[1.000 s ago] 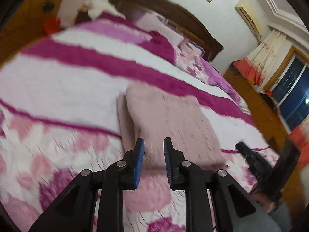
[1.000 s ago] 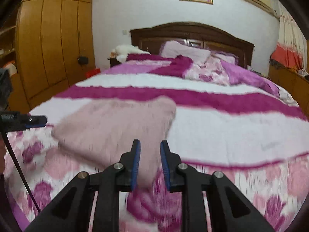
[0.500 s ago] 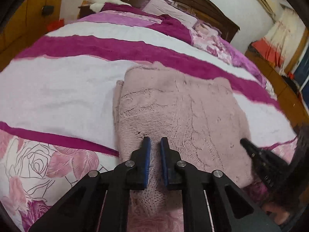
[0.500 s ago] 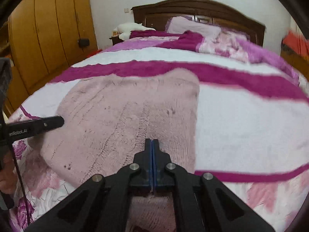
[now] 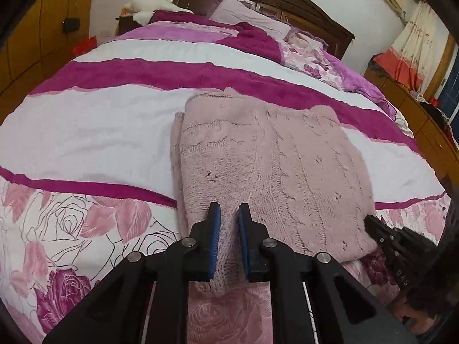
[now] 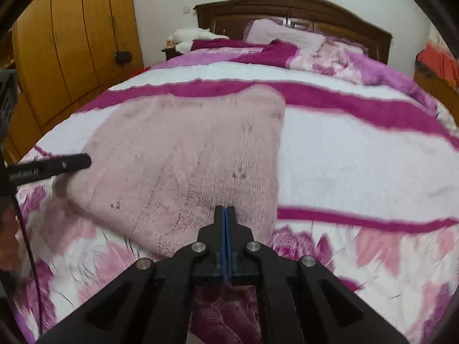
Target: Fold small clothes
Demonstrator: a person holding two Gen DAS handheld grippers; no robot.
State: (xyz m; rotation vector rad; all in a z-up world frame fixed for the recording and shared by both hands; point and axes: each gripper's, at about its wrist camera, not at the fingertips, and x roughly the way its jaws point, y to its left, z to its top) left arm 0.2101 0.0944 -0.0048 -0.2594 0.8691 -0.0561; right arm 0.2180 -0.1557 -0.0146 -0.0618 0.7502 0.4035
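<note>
The left two-finger black gripper with blue pads [image 5: 229, 209] is seen narrowly parted, with a fold of the pale pink knitted sweater [image 5: 269, 166] lying between its fingers; whether the fold is pinched cannot be told. The right black gripper [image 6: 225, 210] is pressed fully closed at the sweater's near edge, and whether any knit is caught between its pads cannot be told.

The white and magenta striped bedspread with a rose-printed border [image 5: 86, 132] is spread under the sweater, which is laid folded near the bedspread's front border. The dark wooden headboard [image 6: 289, 8] is seen beyond the sweater, and the orange wooden wardrobe [image 6: 71, 43] to its left. A lilac pillow [image 6: 284, 34] is propped in front of the headboard.
</note>
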